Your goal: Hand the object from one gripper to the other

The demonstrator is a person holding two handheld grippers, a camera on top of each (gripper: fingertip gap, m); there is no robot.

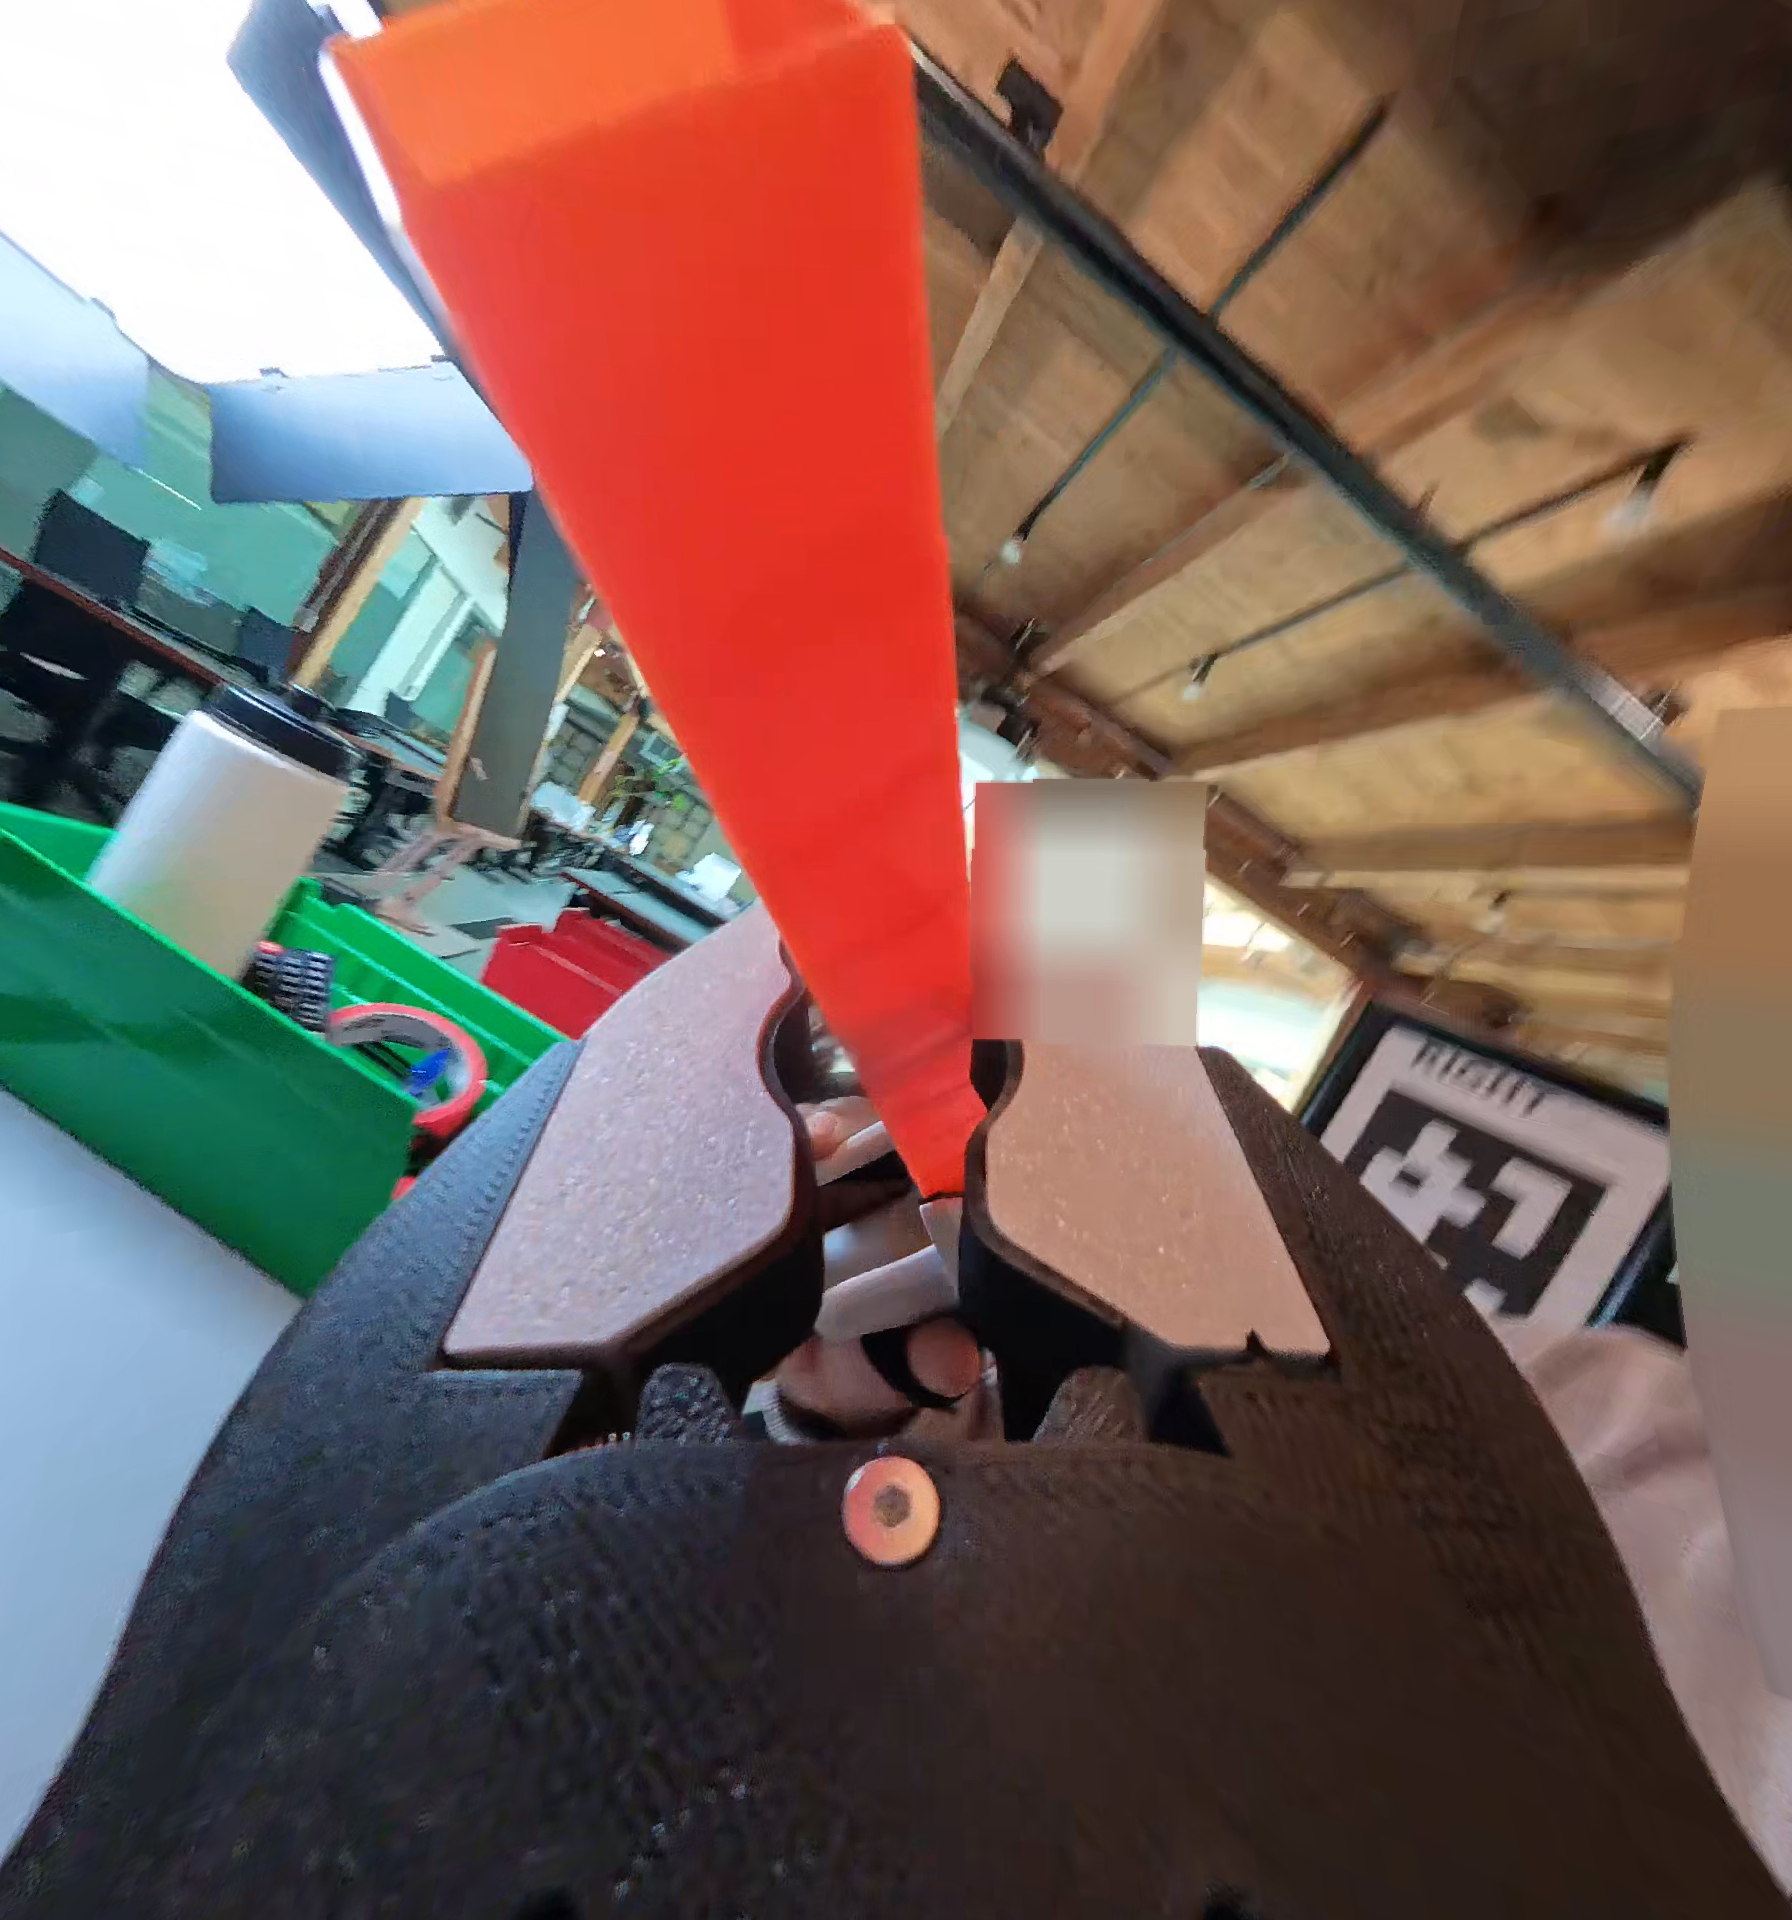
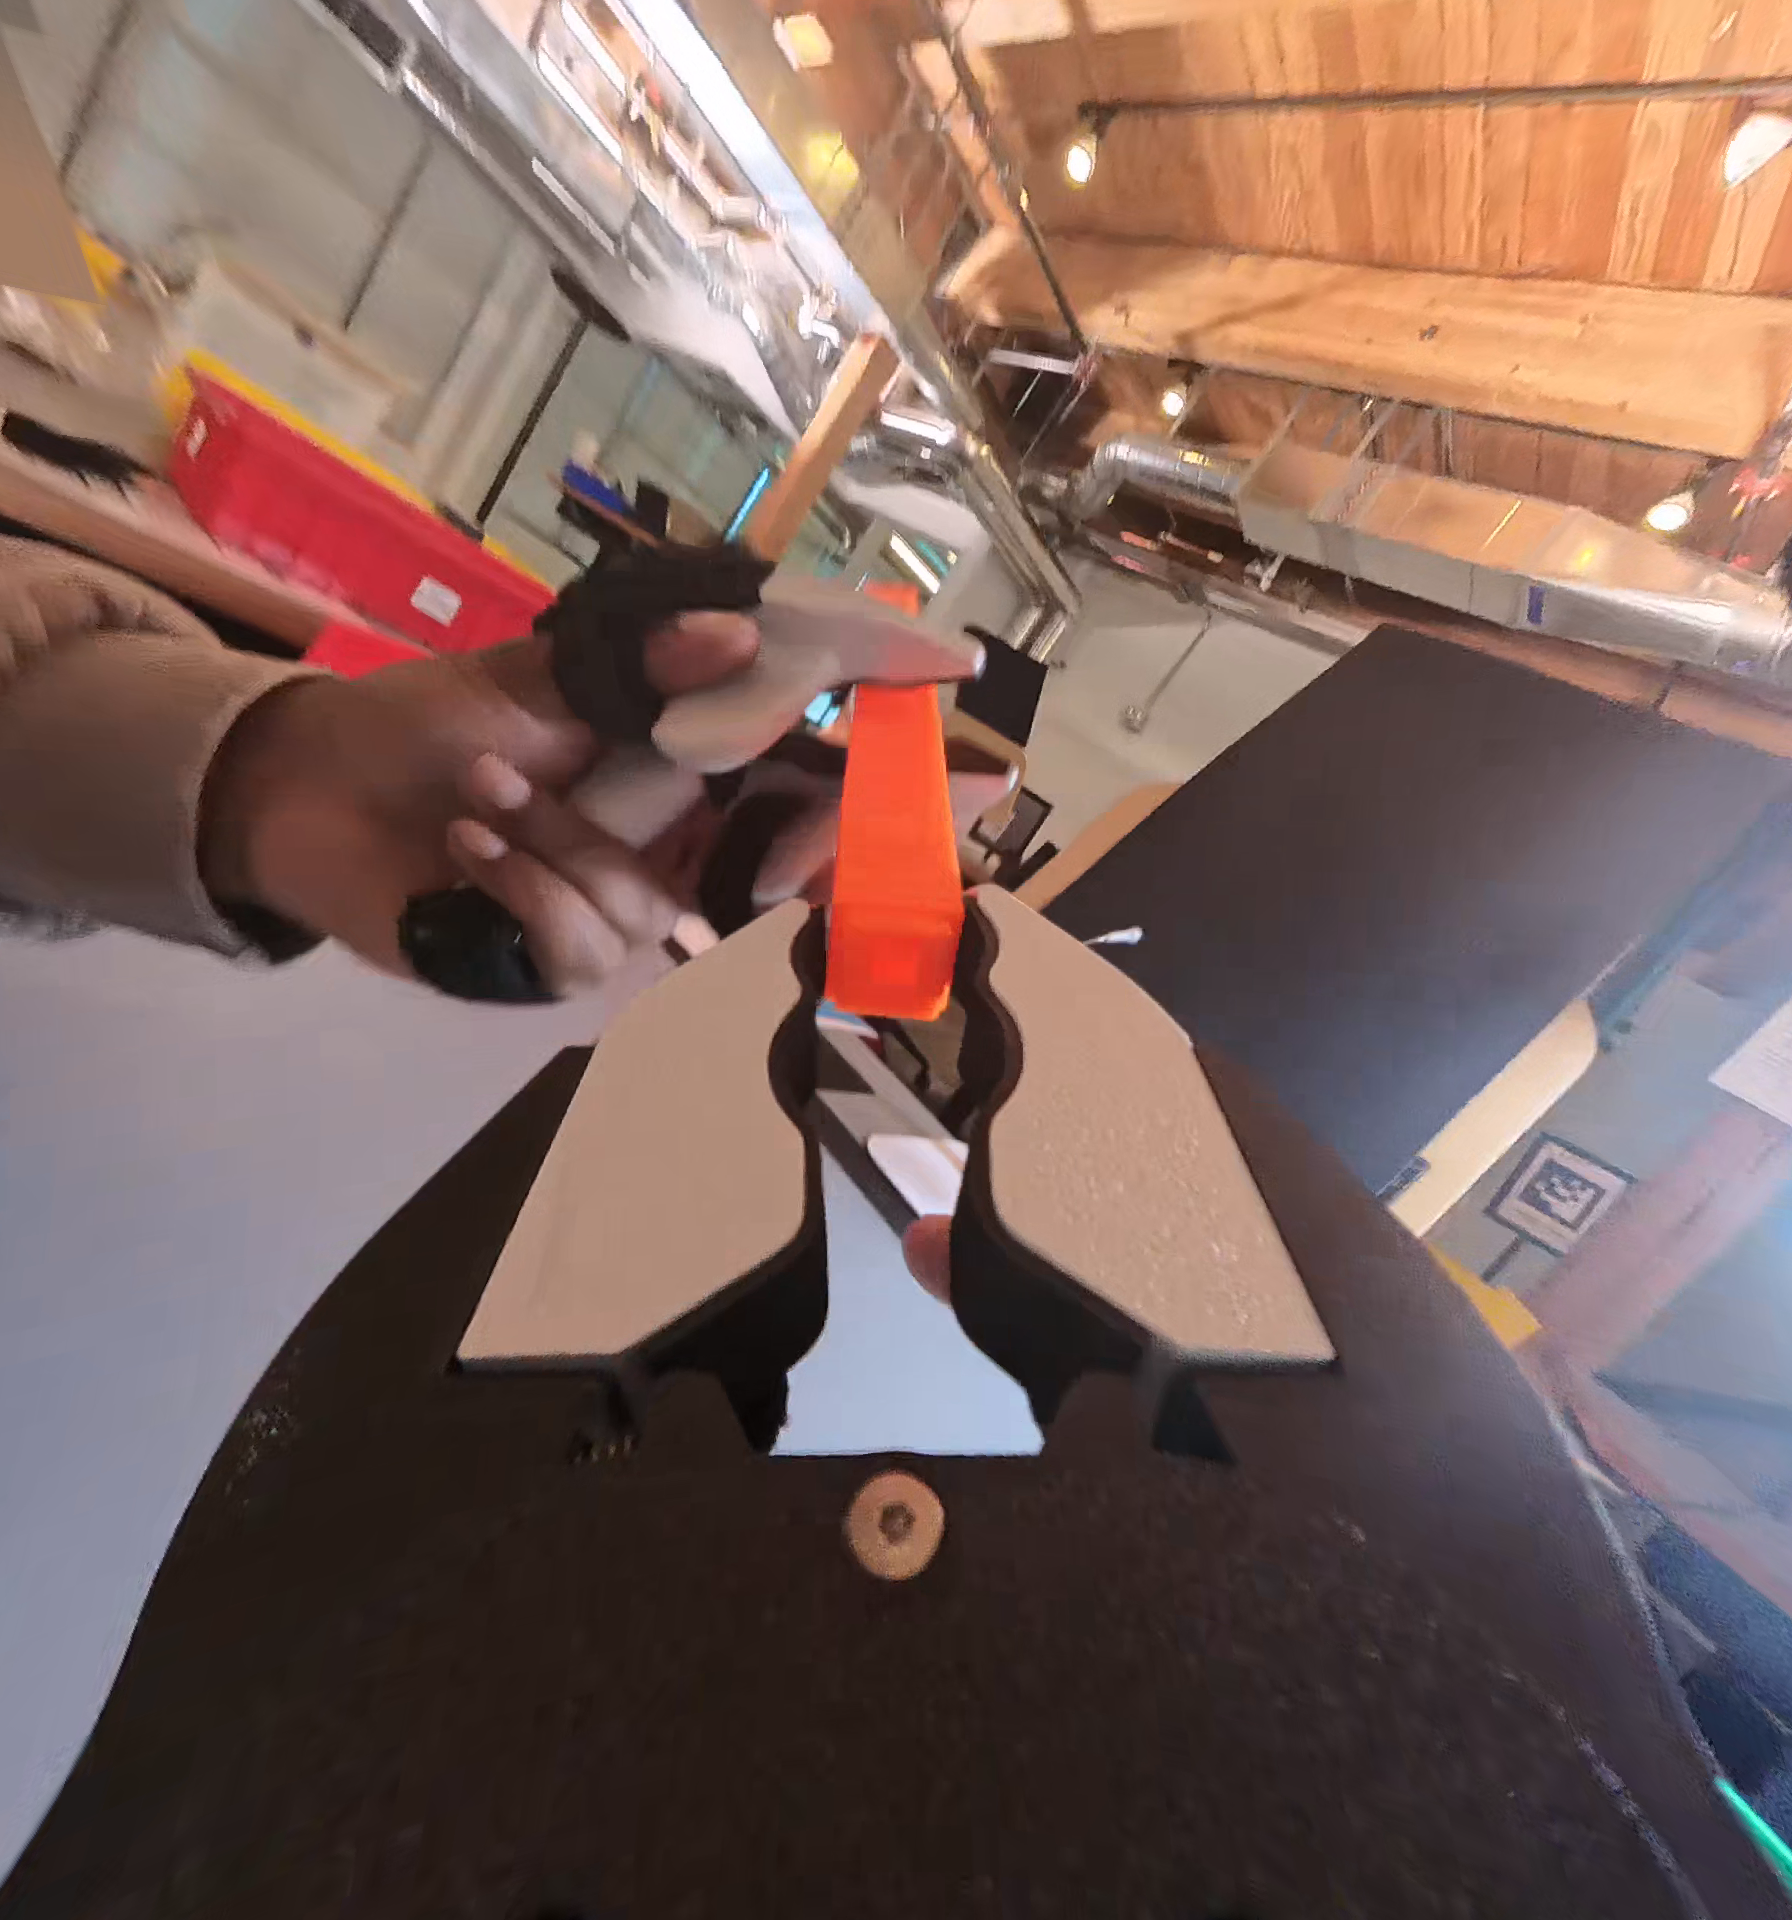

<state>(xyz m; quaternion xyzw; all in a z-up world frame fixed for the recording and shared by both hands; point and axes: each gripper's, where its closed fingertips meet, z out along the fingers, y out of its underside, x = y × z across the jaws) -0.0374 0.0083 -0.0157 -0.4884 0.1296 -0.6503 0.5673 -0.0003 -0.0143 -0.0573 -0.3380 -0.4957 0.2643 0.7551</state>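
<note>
object: orange rectangular bar [image 1: 705,540], long and plastic-looking, up in the air between both grippers, well off the worktop [image 1: 71,1351]
left gripper [image 1: 892,1174]: I see the bar's near end wedged between the two pads, touching the right pad; jaws clenched on that end
left view: bar runs from the jaws up and left out of the top of the picture, tilted
right gripper [image 2: 892,935]: jaws clamped on the bar's other end [image 2: 890,883], held right at the fingertips; squared-off end sticks slightly back past the tips
right view: bar rises away from my jaws toward the far gripper, which is held in a person's hand [image 2: 435,790] with a tan sleeve; a grey finger of that gripper sits over the bar's top, but the contact there is blurred, so I can't confirm it from this side
handover state: both grippers on the bar at once, one at each end
background left: green bin [image 1: 144,1018] on the worktop, white cylinder with dark cap [image 1: 217,831] standing in it, red tape roll [image 1: 424,1049] at its near corner, red bin [image 1: 570,956] behind
background right: red crate [image 2: 331,520] far left, black panel [image 2: 1391,883] to the right
</note>
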